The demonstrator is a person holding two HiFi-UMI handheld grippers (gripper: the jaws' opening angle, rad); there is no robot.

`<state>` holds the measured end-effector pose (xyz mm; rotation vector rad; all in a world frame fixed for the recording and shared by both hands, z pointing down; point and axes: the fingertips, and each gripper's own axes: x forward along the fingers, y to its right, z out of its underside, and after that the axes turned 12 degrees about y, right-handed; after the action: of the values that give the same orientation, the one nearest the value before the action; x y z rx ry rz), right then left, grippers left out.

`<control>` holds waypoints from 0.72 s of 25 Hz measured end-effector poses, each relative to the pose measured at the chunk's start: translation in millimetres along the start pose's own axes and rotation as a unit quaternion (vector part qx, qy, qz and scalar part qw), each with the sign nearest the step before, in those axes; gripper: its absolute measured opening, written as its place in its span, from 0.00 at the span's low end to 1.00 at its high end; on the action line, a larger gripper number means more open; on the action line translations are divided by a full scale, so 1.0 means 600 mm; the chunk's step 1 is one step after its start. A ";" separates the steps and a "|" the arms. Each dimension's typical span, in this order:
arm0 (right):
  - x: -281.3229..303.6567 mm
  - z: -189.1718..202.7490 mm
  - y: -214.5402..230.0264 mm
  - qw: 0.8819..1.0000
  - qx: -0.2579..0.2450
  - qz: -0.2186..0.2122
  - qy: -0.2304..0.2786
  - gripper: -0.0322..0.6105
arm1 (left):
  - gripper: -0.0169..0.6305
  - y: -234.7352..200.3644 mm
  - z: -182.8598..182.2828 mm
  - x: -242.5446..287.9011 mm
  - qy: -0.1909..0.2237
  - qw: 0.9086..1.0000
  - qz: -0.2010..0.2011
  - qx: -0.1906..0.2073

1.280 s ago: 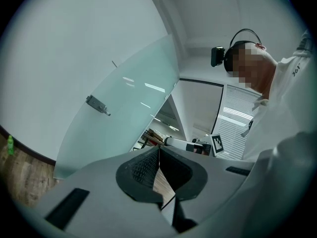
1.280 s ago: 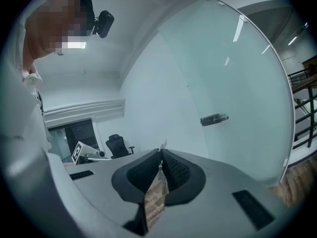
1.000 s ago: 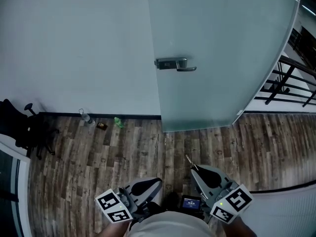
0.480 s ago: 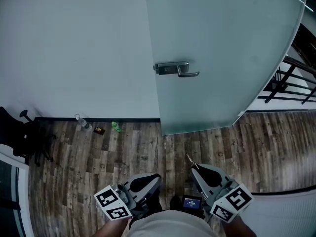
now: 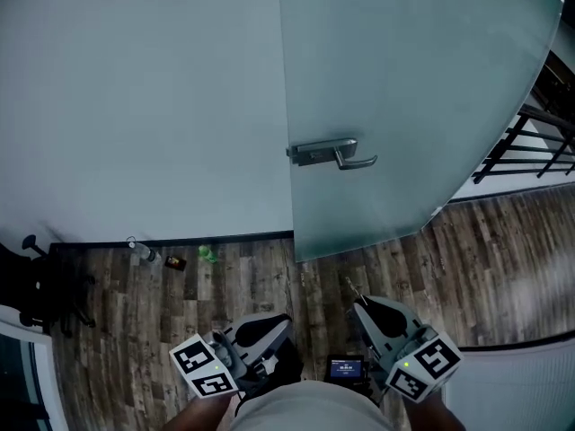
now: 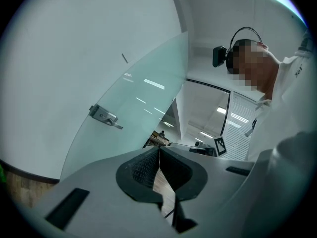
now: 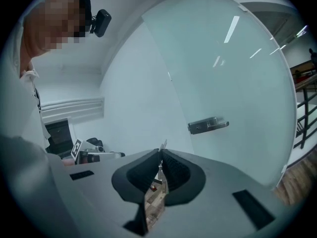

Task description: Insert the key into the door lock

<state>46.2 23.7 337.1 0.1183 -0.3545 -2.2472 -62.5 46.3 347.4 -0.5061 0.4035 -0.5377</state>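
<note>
Your right hand-held gripper [image 7: 160,155] is clenched on the key [image 7: 162,146] — a thin metal tip pokes out just above the closed pads, and from the head view the key [image 5: 346,285] shows as a small sliver ahead of the right hand-held gripper [image 5: 361,305]. Your left hand-held gripper [image 6: 158,150] is clenched too, pads pressed together with nothing between them; from above the left hand-held gripper [image 5: 280,326] sits low beside the right one, both close to your body over the wooden floor [image 5: 252,272].

The door lock [image 5: 314,154] is on the frosted glass door [image 5: 404,88], well apart from the key, with the lever handle [image 5: 357,161] pointing to the right. The right gripper view has the door lock [image 7: 199,128] up and to the right of the key tip. The keyhole itself is too small to make out. By the baseboard lie what looks like a bottle [image 5: 139,250] and a small green item [image 5: 208,254] — both well left of the door.
</note>
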 end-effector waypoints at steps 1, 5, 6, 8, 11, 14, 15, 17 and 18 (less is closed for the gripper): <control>0.011 -0.002 0.000 1.000 0.000 0.004 0.001 0.08 | 0.05 -0.009 -0.007 0.000 -0.002 1.000 0.004 -0.001; 0.044 -0.001 -0.004 1.000 -0.004 0.020 0.004 0.08 | 0.05 -0.043 -0.027 -0.005 -0.008 1.000 0.015 -0.004; 0.051 -0.002 -0.005 1.000 -0.005 0.024 0.004 0.08 | 0.05 -0.050 -0.032 -0.005 -0.009 1.000 0.017 -0.005; 0.062 -0.003 -0.001 1.000 -0.005 0.029 0.004 0.08 | 0.05 -0.062 -0.038 0.000 -0.013 1.000 0.020 -0.008; 0.075 -0.003 0.011 0.999 -0.006 0.034 0.001 0.08 | 0.05 -0.078 -0.039 0.012 -0.016 1.000 0.024 -0.013; 0.089 -0.006 0.024 0.999 -0.008 0.037 0.000 0.08 | 0.05 -0.093 -0.039 0.023 -0.020 0.999 0.023 -0.017; 0.093 -0.008 0.030 0.999 -0.009 0.036 0.001 0.08 | 0.05 -0.097 -0.039 0.029 -0.020 0.999 0.022 -0.017; 0.101 -0.011 0.045 0.999 -0.009 0.032 0.002 0.08 | 0.05 -0.107 -0.040 0.043 -0.019 1.000 0.019 -0.013; 0.106 -0.012 0.053 1.000 -0.008 0.029 0.002 0.08 | 0.05 -0.111 -0.042 0.051 -0.018 1.000 0.017 -0.011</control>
<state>30.1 -45.5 341.4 0.1030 -0.3333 -2.1913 -76.2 -29.5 356.9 -0.5278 0.3838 -0.4917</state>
